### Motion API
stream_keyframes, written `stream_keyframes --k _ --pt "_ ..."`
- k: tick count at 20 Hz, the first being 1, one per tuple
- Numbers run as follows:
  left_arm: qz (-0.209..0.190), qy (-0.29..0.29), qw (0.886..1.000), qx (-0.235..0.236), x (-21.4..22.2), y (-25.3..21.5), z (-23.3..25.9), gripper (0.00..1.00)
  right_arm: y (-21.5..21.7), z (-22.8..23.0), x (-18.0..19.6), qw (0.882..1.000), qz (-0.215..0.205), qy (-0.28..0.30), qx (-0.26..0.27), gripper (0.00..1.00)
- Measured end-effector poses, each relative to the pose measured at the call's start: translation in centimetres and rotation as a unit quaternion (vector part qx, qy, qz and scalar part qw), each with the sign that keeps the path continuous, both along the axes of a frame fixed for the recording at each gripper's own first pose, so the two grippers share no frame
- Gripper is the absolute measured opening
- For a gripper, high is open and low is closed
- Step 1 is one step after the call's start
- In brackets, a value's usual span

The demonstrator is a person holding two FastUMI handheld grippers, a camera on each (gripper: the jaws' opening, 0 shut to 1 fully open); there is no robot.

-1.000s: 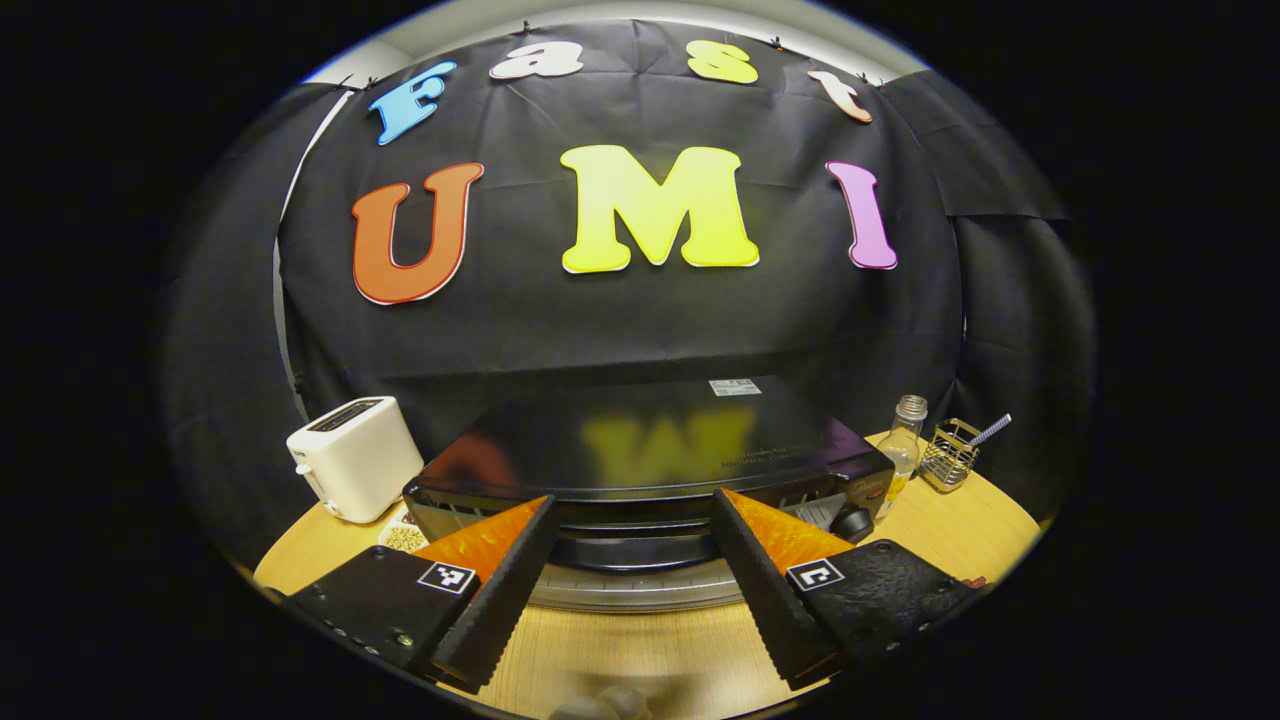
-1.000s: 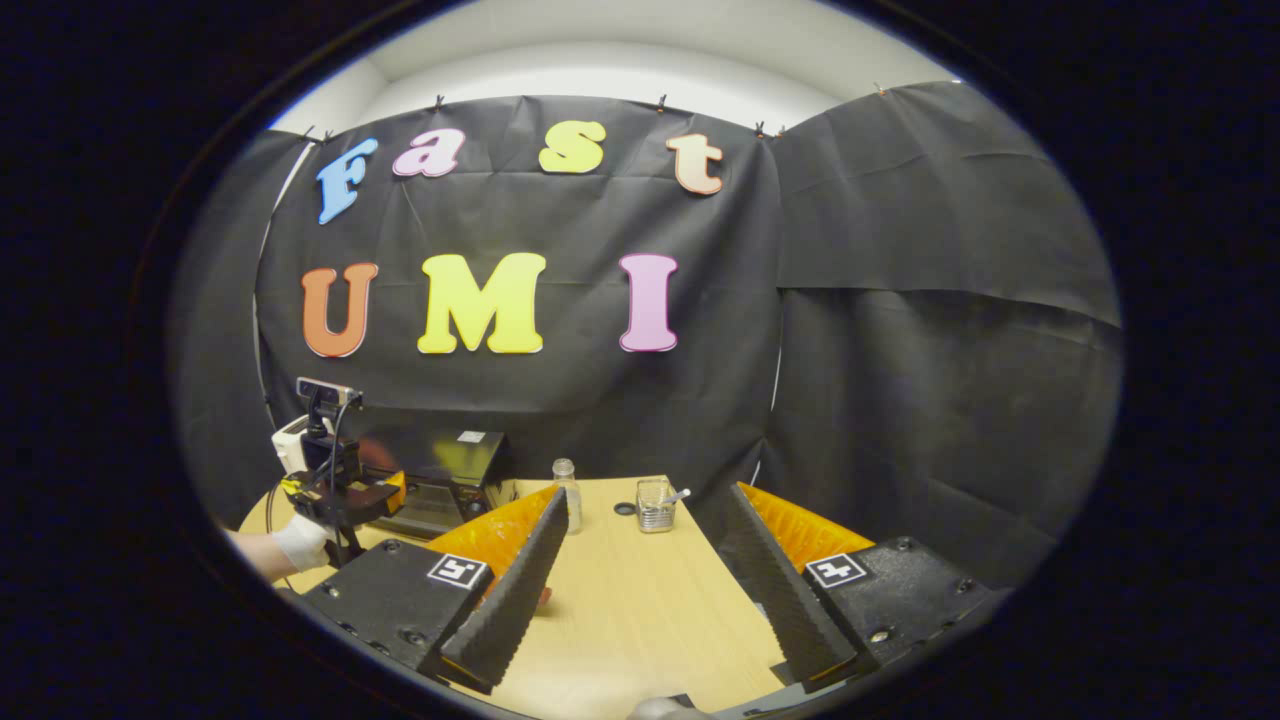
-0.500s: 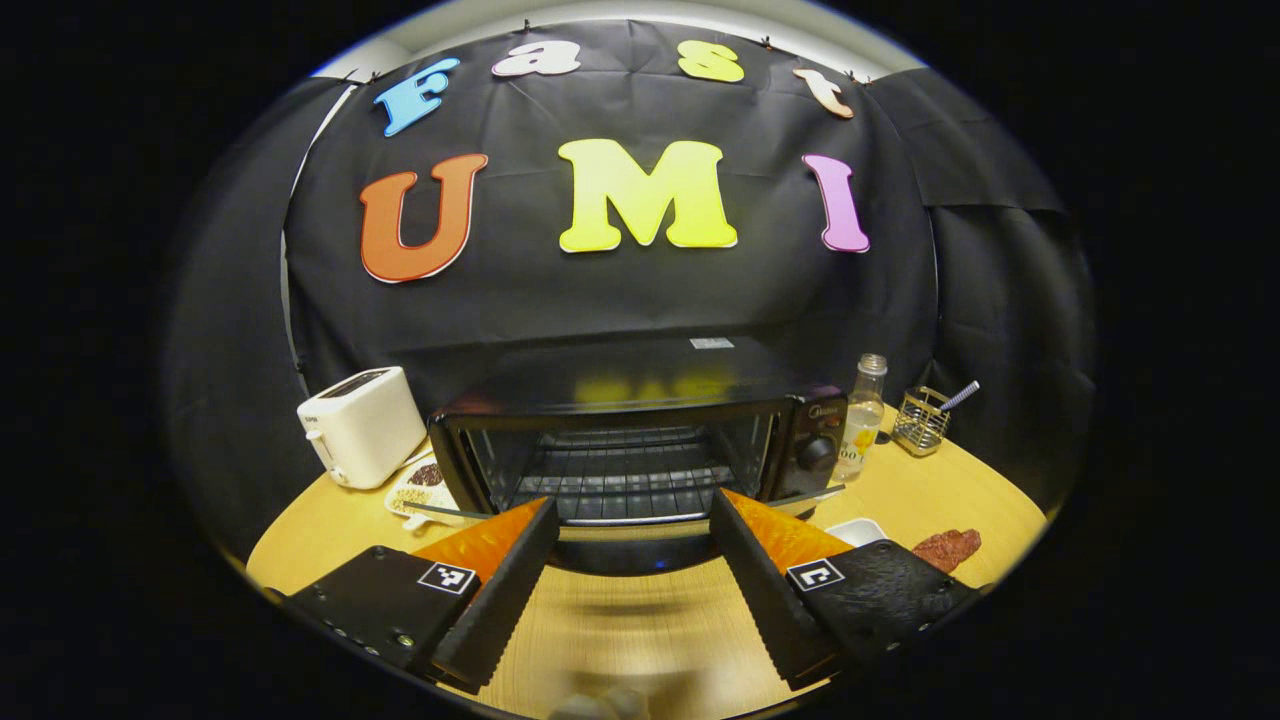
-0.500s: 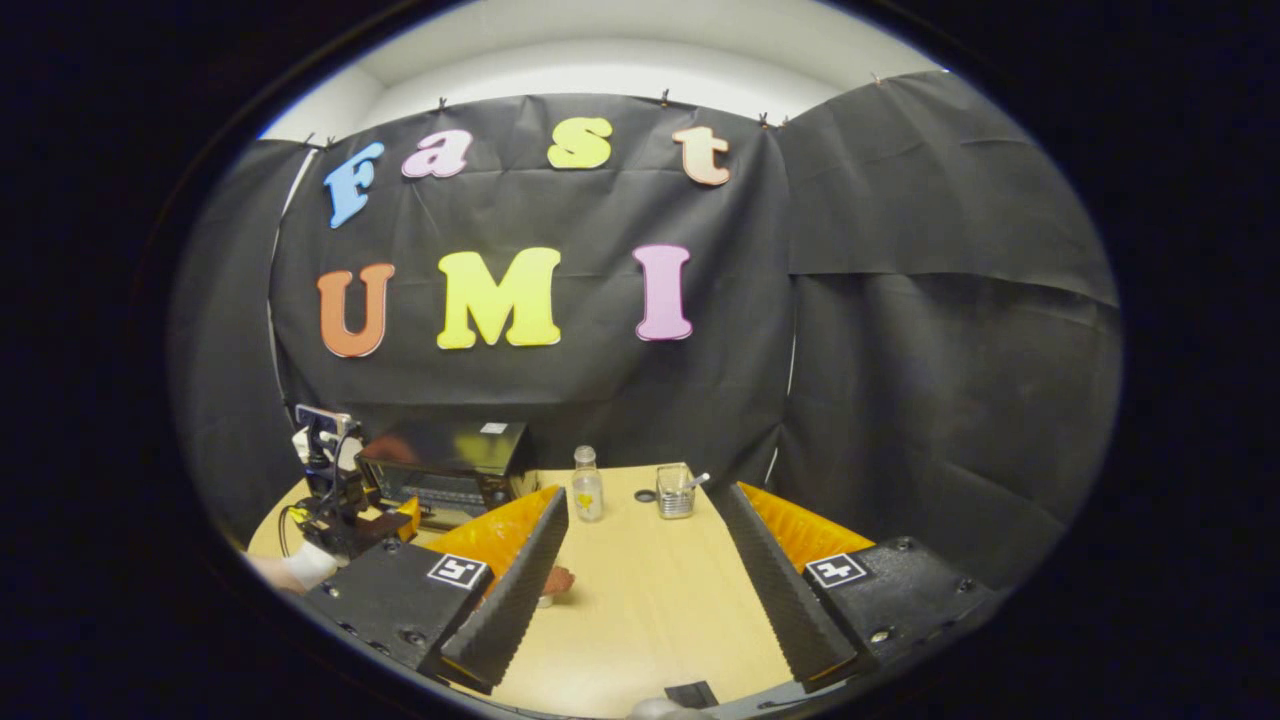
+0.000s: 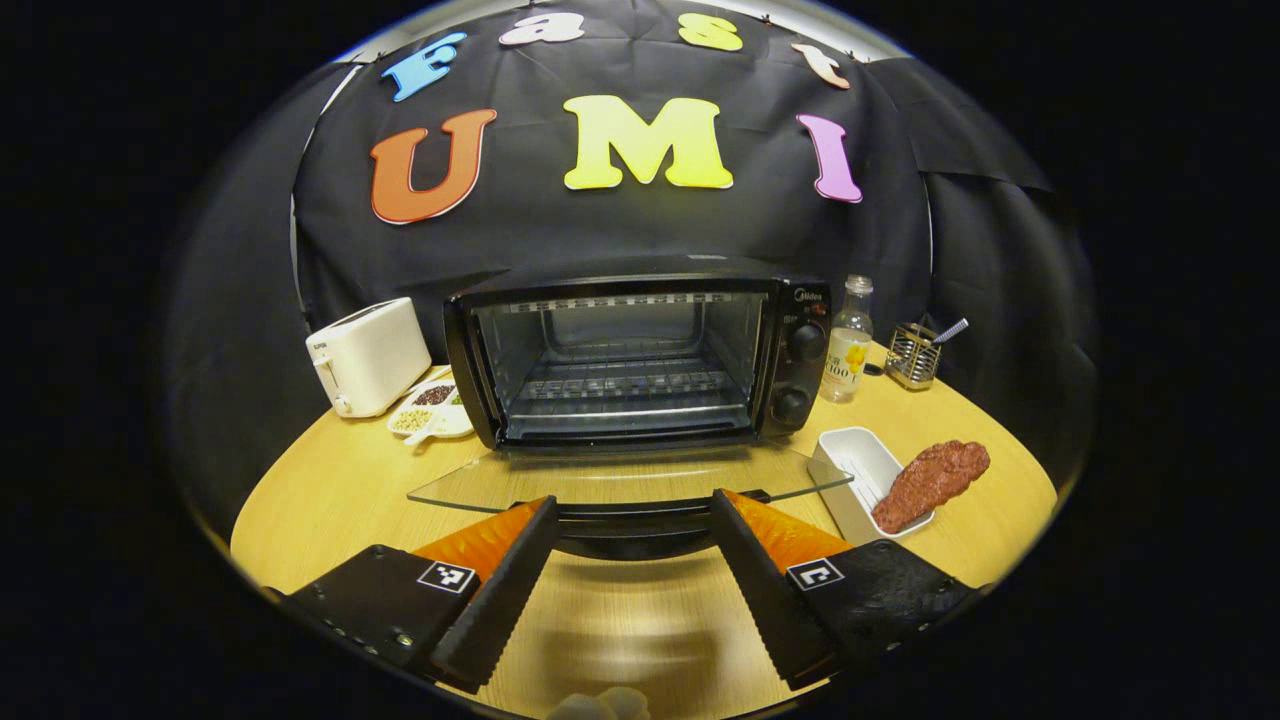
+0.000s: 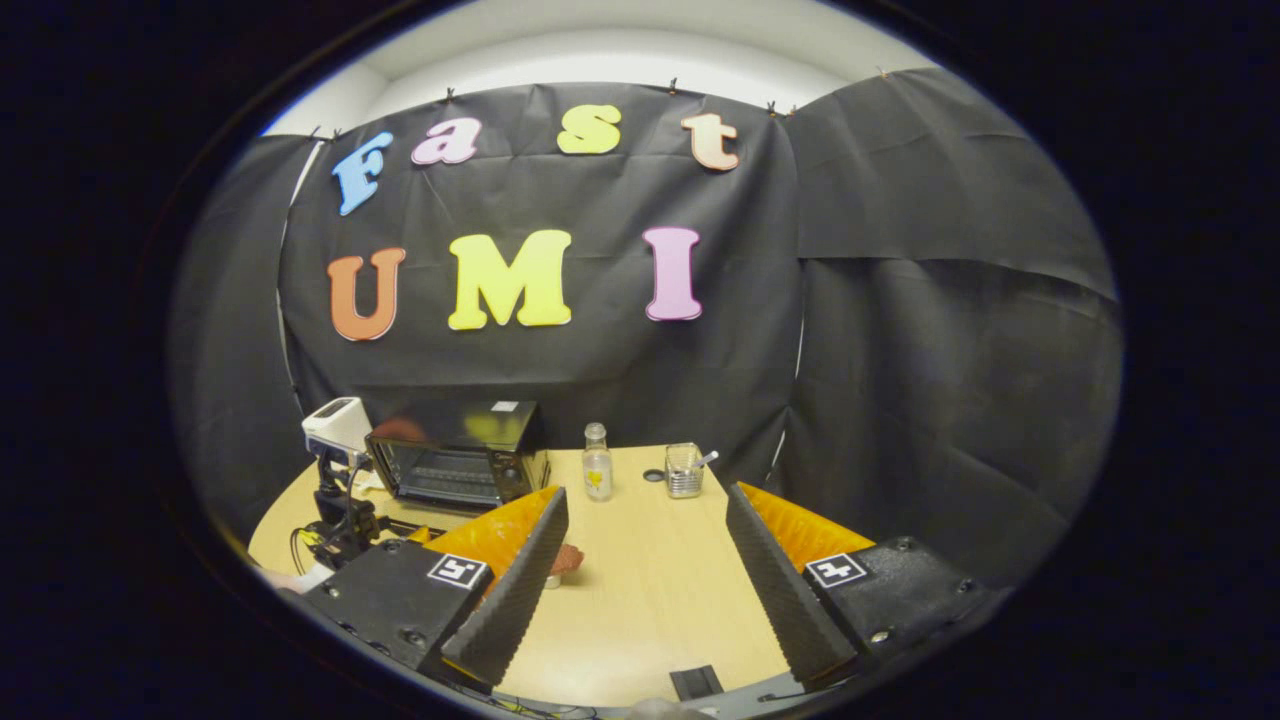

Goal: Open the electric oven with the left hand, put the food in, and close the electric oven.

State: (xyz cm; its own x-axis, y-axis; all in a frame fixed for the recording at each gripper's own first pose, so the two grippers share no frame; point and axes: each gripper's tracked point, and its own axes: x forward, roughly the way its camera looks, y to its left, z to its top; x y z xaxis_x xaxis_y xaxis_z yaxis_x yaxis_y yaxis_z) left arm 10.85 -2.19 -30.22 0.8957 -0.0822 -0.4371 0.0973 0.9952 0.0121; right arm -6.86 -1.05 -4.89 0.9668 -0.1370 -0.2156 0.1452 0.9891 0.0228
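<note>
Black metal and glass make up the electric oven, which sits at the far middle of a round, pale wooden table. Its glass door hangs fully open, lying flat toward the near side, with the dark handle at its near edge. A wire rack shows inside. Small white lettering sits at the oven's upper right corner above two round knobs, too small to read.

The left gripper hovers just near of the handle, its two orange-backed fingers spread apart with nothing between them.

Right of the oven, a white tray holds one end of a reddish-brown piece of food. Farther back stand a clear bottle with a yellow label and a wire holder. On the far left are a white toaster and a small dish of beans.

In the right gripper view, the right gripper is held over the near table edge, fingers wide apart and empty, well apart from the oven at far left. Black cloth walls the booth, with a white ceiling above.
</note>
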Motion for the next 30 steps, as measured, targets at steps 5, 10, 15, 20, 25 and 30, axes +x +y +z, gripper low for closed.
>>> stream_keyframes --k 5,10,15,20,25,30 --pt "-0.002 0.034 0.999 0.004 -1.0 0.0 -2.8 0.97 -0.8 -0.5 -0.3 1.000 -0.009 0.006 0.001 0.96" --pt "-0.005 0.078 0.997 0.010 -1.7 -0.6 -5.8 0.98 -1.5 -1.5 -0.4 1.000 -0.014 0.017 0.007 1.00" --pt "-0.002 0.069 0.998 0.004 -1.5 -0.5 -5.4 0.96 -2.2 -2.4 0.3 1.000 -0.008 0.021 0.016 1.00" --pt "0.010 0.040 0.999 -0.007 -2.5 1.0 -2.4 0.97 -2.6 -6.3 3.6 0.998 0.031 0.053 0.027 1.00" --pt "0.036 0.003 0.999 -0.003 -5.1 2.5 3.6 0.97 -0.9 -14.3 9.1 0.981 0.121 0.138 0.063 1.00" --pt "0.069 -0.024 0.997 0.010 -8.0 3.8 9.6 0.97 3.1 -21.2 14.1 0.948 0.210 0.216 0.104 0.98"
